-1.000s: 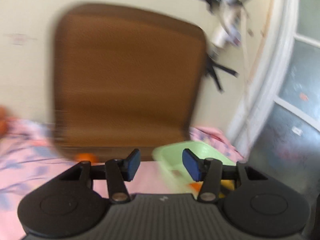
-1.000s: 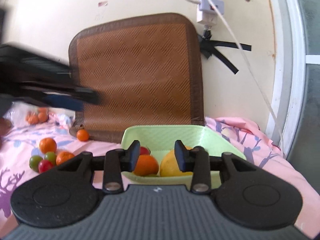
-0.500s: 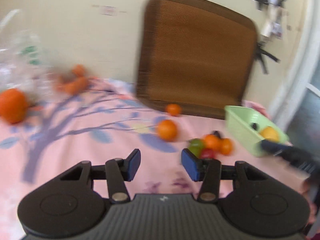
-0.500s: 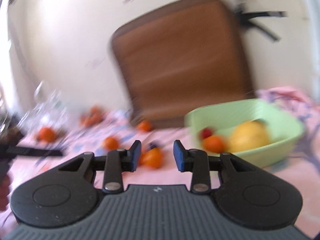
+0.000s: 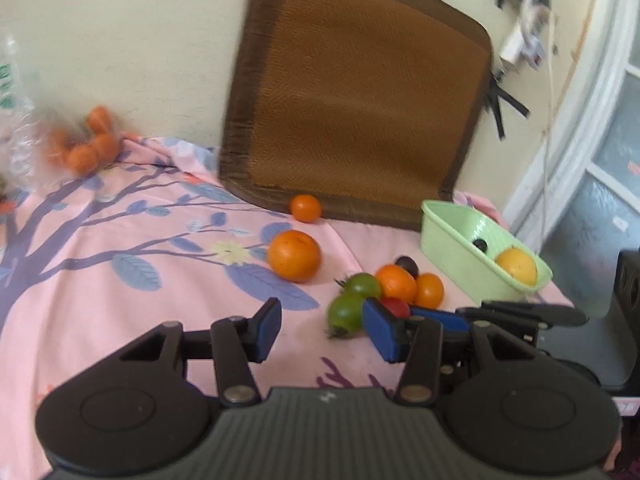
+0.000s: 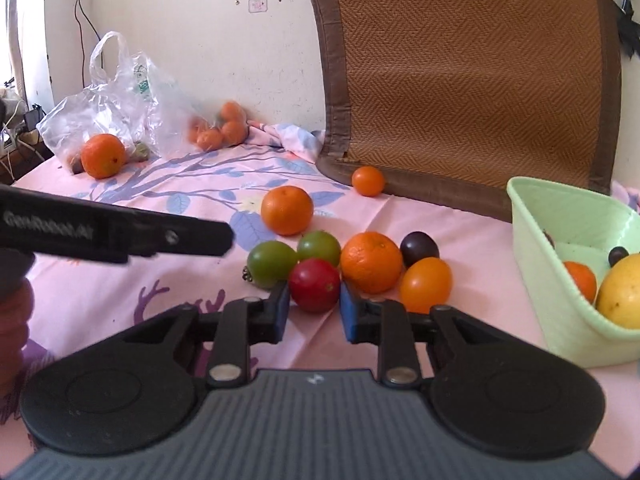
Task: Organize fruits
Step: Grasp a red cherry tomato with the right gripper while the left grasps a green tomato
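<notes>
Pink floral cloth (image 6: 100, 280) covers the surface, with a cream wall and a brown woven mat (image 6: 472, 76) leaning at 12 o'clock. From the right gripper (image 6: 312, 308) outward: its blue pads flank the near side of a red fruit (image 6: 315, 285) at the front of the cluster, and the jaws have just been closing around it. They appear clenched on it, though whether the pads truly press I cannot say for sure. I judge that this fruit was chosen because it lies nearest and free of the others on its near side.

Around it, 2 green fruits (image 6: 272, 263) sit at 10 and 12 o'clock, an orange (image 6: 371, 262) at 2 o'clock, and a dark plum (image 6: 419, 248) and a small orange fruit (image 6: 426, 285) further right. A larger orange (image 6: 287, 210) lies apart at 11 o'clock.

At 3 o'clock stands the green basket (image 6: 532, 232), already holding a yellow fruit (image 6: 622, 296) and a few more, so it looks like the destination.

Meanwhile the left gripper (image 5: 320, 330) hovers empty, jaws part-open, over bare cloth near the cluster. A plastic bag (image 6: 112, 116) with more oranges lies far at 10 o'clock.
</notes>
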`<state>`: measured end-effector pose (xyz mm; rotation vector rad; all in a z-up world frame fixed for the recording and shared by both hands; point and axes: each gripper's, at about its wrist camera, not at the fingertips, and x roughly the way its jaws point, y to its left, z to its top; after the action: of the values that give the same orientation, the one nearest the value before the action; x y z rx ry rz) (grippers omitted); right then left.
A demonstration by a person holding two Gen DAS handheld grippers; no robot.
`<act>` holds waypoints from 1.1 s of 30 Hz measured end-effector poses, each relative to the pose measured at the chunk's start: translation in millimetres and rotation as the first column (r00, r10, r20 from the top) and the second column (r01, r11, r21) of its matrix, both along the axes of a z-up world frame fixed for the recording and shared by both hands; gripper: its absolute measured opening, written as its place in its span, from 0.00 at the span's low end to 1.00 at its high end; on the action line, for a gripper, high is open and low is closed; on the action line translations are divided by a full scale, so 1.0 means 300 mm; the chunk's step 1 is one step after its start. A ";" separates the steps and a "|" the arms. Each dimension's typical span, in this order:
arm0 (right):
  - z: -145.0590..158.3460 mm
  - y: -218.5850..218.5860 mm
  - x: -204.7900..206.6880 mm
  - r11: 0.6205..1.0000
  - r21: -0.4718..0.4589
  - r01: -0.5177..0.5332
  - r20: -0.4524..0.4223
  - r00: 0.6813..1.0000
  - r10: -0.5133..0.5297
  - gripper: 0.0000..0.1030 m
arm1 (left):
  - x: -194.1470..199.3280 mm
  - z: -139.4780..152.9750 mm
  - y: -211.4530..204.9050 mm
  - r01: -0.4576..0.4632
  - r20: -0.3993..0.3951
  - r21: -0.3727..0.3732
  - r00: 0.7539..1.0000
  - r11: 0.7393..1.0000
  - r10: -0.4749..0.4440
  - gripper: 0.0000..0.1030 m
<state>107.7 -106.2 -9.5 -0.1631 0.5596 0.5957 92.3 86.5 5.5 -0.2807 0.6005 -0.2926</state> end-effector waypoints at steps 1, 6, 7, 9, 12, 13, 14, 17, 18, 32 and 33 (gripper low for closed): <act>0.001 -0.006 -0.014 1.000 -0.004 0.008 0.010 1.000 -0.008 0.28 | 0.005 0.000 -0.017 0.017 0.002 0.015 1.000 1.000 -0.017 0.44; -0.003 -0.068 -0.080 0.997 -0.006 0.083 0.033 0.996 -0.083 0.29 | 0.049 -0.007 -0.100 0.056 -0.005 0.106 0.998 0.993 -0.056 0.44; -0.004 -0.079 -0.088 0.995 -0.006 0.095 0.035 0.995 -0.094 0.29 | 0.062 -0.015 -0.118 0.057 -0.018 0.127 0.998 0.990 -0.055 0.44; -0.006 -0.108 -0.110 0.993 0.004 0.116 0.028 0.993 -0.116 0.29 | 0.072 -0.034 -0.152 0.040 -0.028 0.192 0.999 0.981 -0.036 0.27; -0.008 -0.140 -0.135 0.989 0.026 0.146 0.022 0.989 -0.147 0.28 | 0.040 -0.029 -0.170 0.046 -0.030 0.199 0.999 0.979 -0.041 0.27; -0.006 -0.153 -0.146 0.987 0.035 0.157 0.023 0.987 -0.158 0.28 | 0.019 -0.026 -0.174 0.054 -0.033 0.181 0.998 0.982 -0.049 0.27; -0.006 -0.165 -0.158 0.985 0.044 0.166 0.026 0.986 -0.167 0.28 | -0.008 -0.021 -0.184 0.060 -0.027 0.177 0.998 0.982 -0.056 0.27; -0.005 -0.215 -0.204 0.980 0.072 0.188 0.028 0.981 -0.190 0.28 | -0.102 -0.011 -0.239 0.087 0.001 0.187 0.996 0.978 -0.088 0.27; -0.005 -0.233 -0.219 0.977 0.081 0.197 0.026 0.980 -0.199 0.28 | -0.130 -0.010 -0.259 0.108 0.002 0.180 0.994 0.978 -0.110 0.27; -0.047 -0.449 -0.448 0.949 0.042 0.313 0.068 0.947 -0.315 0.30 | -0.323 -0.021 -0.561 0.272 0.024 0.252 0.958 0.929 -0.287 0.29; -0.051 -0.455 -0.451 0.949 0.046 0.312 0.063 0.947 -0.314 0.30 | -0.329 -0.027 -0.572 0.274 0.018 0.261 0.957 0.925 -0.289 0.31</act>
<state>-27.5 -242.8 -24.7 -0.0587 0.4938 0.2888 -6.4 -85.1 -2.4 0.0663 0.6163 -0.4935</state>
